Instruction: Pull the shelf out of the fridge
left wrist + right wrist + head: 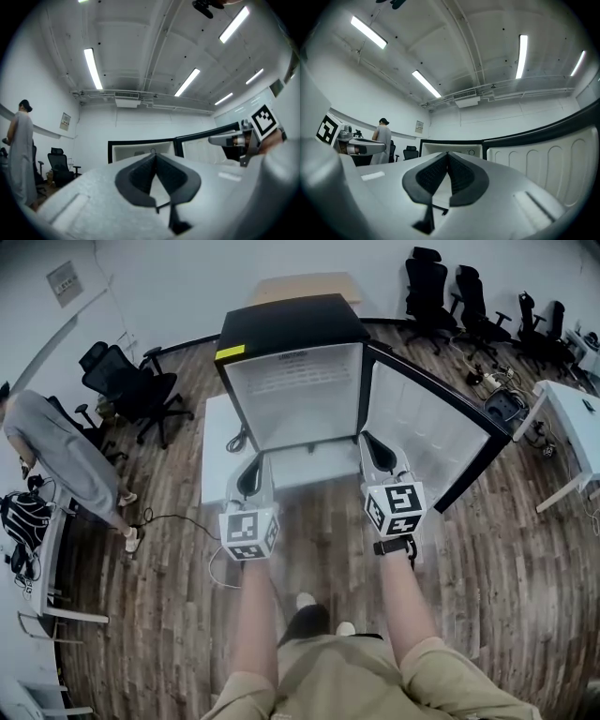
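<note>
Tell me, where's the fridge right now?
Head view, top centre: the fridge stands straight ahead, its door swung open to the right, a black office chair to its left.

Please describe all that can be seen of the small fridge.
The fridge is a small box with a black top and frame and a white inside. A yellow label sits on its top front corner. Its door, white inside, stands wide open at the right. It stands upright on a white base. The left gripper and right gripper point at its opening, jaws shut.
</note>
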Tool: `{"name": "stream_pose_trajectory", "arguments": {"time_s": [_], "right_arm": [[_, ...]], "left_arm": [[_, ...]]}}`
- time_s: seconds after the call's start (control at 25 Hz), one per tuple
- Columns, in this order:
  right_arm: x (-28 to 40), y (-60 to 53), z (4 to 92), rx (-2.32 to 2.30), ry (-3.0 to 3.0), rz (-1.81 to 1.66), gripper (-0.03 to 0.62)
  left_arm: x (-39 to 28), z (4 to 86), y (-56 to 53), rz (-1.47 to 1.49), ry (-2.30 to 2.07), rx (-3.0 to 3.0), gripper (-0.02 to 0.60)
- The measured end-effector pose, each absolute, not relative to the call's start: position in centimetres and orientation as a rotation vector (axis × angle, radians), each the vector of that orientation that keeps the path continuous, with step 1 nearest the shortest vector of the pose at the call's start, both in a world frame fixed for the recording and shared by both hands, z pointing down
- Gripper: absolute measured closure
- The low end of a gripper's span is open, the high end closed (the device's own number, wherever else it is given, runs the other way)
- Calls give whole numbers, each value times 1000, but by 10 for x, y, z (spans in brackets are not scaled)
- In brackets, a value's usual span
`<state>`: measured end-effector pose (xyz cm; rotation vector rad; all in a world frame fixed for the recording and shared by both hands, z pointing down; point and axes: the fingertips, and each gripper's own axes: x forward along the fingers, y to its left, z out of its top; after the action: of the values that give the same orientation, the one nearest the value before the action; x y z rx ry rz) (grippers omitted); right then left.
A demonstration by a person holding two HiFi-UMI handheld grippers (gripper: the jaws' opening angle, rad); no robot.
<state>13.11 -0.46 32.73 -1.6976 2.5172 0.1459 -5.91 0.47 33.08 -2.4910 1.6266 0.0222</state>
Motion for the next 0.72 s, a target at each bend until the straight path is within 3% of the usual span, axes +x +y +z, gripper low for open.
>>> {"name": "stream_pose_trajectory", "arguments": {"time_s": [0.72], "right_arm": [[52,-143,348,-1769,2509,112,588]], "left_arm": [[-60,340,-142,188,1460,-2666,583]]}}
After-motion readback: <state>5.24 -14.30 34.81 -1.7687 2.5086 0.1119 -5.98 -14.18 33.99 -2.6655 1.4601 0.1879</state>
